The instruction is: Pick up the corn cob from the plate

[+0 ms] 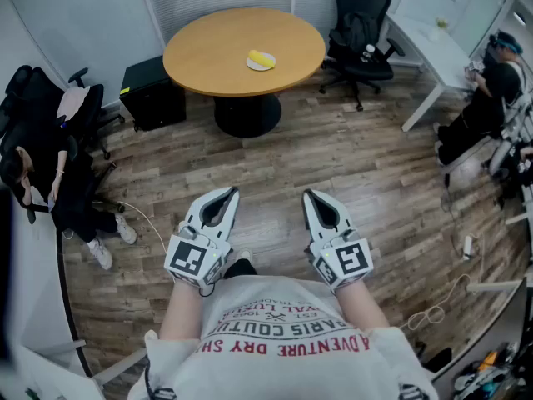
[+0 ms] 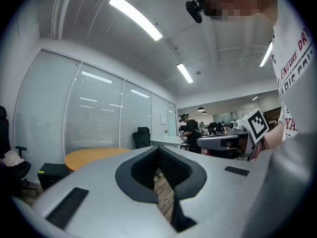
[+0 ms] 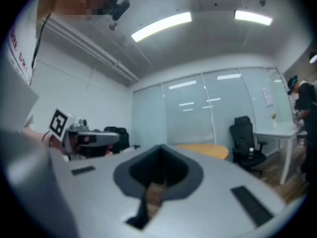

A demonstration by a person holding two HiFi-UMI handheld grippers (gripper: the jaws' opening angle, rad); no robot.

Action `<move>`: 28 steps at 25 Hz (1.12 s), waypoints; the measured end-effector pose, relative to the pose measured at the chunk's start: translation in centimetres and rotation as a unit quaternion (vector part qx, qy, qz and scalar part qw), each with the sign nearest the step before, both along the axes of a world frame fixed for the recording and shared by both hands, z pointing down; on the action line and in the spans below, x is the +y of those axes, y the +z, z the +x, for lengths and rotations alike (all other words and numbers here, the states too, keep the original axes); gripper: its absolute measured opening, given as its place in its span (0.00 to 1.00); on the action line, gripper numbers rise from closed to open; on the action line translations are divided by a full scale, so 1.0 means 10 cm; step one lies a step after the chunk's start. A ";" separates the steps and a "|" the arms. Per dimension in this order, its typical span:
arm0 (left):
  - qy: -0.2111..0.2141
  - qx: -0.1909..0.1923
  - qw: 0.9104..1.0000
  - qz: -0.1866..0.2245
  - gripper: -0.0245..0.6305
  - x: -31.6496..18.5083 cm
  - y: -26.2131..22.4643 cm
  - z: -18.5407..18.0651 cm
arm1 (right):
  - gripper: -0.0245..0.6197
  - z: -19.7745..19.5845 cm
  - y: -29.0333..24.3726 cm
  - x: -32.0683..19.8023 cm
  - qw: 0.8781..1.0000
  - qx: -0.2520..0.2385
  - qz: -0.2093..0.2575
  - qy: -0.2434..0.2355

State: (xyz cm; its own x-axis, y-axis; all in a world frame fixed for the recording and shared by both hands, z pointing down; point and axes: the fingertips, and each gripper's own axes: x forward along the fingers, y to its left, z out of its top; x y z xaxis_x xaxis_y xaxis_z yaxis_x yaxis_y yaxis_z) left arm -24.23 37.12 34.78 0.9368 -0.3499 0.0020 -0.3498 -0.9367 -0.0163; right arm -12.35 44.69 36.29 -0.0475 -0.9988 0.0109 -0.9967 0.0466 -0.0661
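Corn cob (image 1: 263, 58) at twelve o'clock on its plate (image 1: 254, 67): likely light, stiff; grip mid-length. Left gripper (image 1: 226, 193), right gripper (image 1: 310, 195) both closed, empty

Ceiling strip lights (image 2: 136, 18) are supplying bright, even white light across the office, and one strip is blooming slightly in the right gripper view. Shadows on the wood floor (image 1: 333, 165) are staying faint and soft-edged. The top of the round table (image 1: 244, 52) is showing evenly lit, with no glare. The glass partition (image 2: 99, 128) is reflecting pale light bars. Both gripper views are bending straight lines strongly and falling to black at the corners. The head view is bowing at its edges too. The right gripper view is running soft throughout, while the left is holding sharper detail in the distance.
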 end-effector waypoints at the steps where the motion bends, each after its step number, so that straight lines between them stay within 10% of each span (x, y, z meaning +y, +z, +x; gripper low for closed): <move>1: 0.000 0.000 1.000 -0.001 0.09 0.00 0.00 -0.01 | 0.08 -0.01 0.01 -0.01 1.000 0.000 -0.001 -0.001; 28: 0.035 -0.001 0.999 -0.033 0.09 -1.12 0.29 -0.02 | 0.08 -0.03 0.26 -1.11 0.998 -0.036 -0.034 0.026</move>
